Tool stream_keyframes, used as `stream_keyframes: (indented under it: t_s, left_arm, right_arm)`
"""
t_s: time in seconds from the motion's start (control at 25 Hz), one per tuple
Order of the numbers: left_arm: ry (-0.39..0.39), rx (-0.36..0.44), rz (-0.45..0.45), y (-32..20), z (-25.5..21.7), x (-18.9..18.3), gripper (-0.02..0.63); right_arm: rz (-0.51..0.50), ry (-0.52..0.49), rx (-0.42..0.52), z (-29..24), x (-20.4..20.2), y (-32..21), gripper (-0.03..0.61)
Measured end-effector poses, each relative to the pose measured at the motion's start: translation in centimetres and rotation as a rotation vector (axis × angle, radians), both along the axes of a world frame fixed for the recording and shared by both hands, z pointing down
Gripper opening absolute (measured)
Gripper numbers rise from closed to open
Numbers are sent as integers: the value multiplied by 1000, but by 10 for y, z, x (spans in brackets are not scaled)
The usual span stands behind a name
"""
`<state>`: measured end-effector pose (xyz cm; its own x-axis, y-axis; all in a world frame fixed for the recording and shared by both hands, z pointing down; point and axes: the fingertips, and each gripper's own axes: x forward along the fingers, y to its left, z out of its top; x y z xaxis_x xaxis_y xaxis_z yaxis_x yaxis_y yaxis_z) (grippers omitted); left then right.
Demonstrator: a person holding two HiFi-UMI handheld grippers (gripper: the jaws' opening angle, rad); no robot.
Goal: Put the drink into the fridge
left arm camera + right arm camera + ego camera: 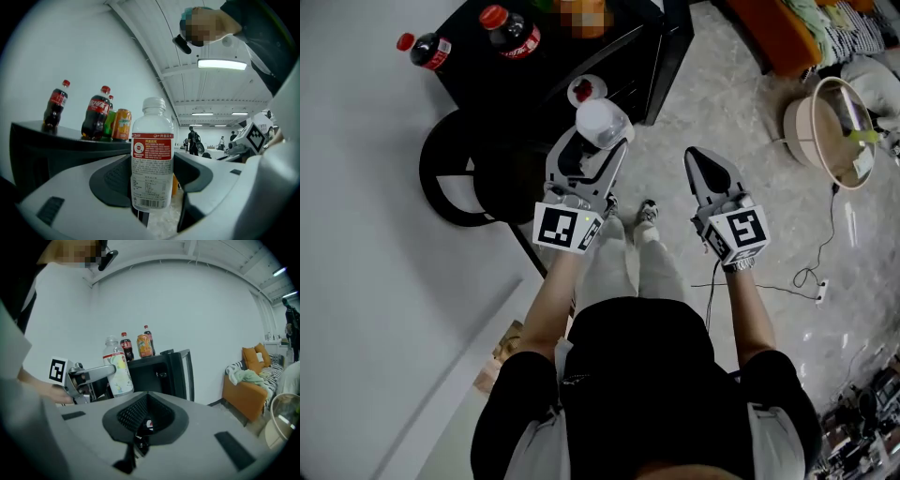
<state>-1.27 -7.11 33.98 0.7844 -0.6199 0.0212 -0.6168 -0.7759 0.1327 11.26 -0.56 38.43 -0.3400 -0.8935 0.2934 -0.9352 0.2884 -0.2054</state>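
A clear drink bottle with a white cap and a red label stands upright between the jaws of my left gripper, which is shut on it. From the head view the bottle hangs in the left gripper just in front of the black fridge, whose door stands open. The right gripper view shows the same bottle left of the fridge. My right gripper is shut and holds nothing, out to the right over the floor.
Two cola bottles and an orange can stand on the fridge top. A black ring-shaped stand lies left of the fridge. A round basket, an orange sofa and a floor cable are to the right.
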Motion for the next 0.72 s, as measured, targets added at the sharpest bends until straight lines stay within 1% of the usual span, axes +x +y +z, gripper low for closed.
stream_keyframes:
  t_s: [0.12,0.28,0.36,0.56,0.72]
  left_arm:
    - [-9,-10,-2,-20,32,4,284]
    - [-8,-10,-46,-52,76,1,284]
    - [-12,-16,-63,-62,101,2,284]
    - [-1,-26,-97,-82,154,11,284]
    - [6,-4,-128,-98,184,12,284]
  right_arm:
    - [54,14,0,25,7,-7,14]
    - [171,4,17,64,19,-20,14]
    - [203,10,14,85,20,-21,14]
    - [207,45,-27,144,17,-20,14]
    - [190,69,-49,184,12,-17,14]
